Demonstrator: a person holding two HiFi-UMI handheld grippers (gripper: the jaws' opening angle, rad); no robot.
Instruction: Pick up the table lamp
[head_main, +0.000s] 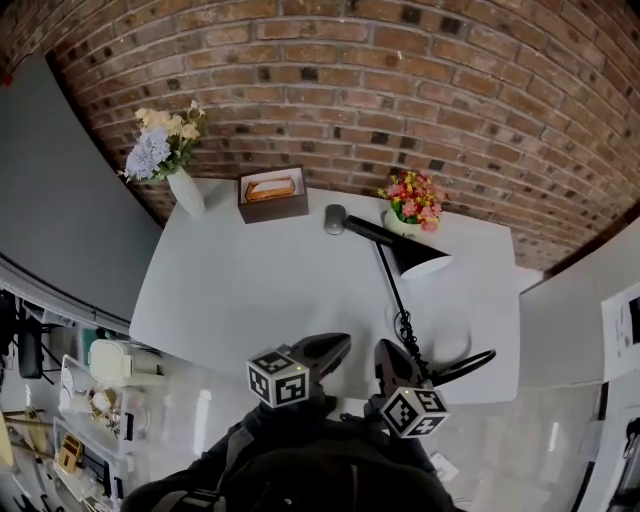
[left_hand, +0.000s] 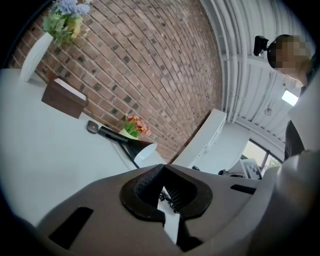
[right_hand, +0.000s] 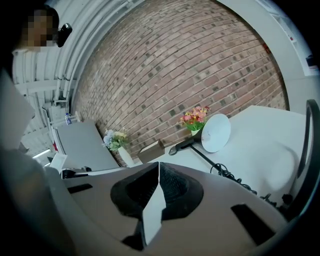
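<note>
left gripper (head_main: 343, 343): jaws closed, empty.
right gripper (head_main: 384, 347): jaws closed, empty.
lamp (head_main: 418, 262): on table (head_main: 250, 290), at 1 o'clock from right gripper, untouched.

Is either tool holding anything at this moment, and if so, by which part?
Nothing is held. The left tool and the right tool are both shut and empty, and neither touches the table lamp.

Lamp (head_main: 420, 262) on table (head_main: 260, 290), seemingly before flowers (head_main: 412, 195)
</note>
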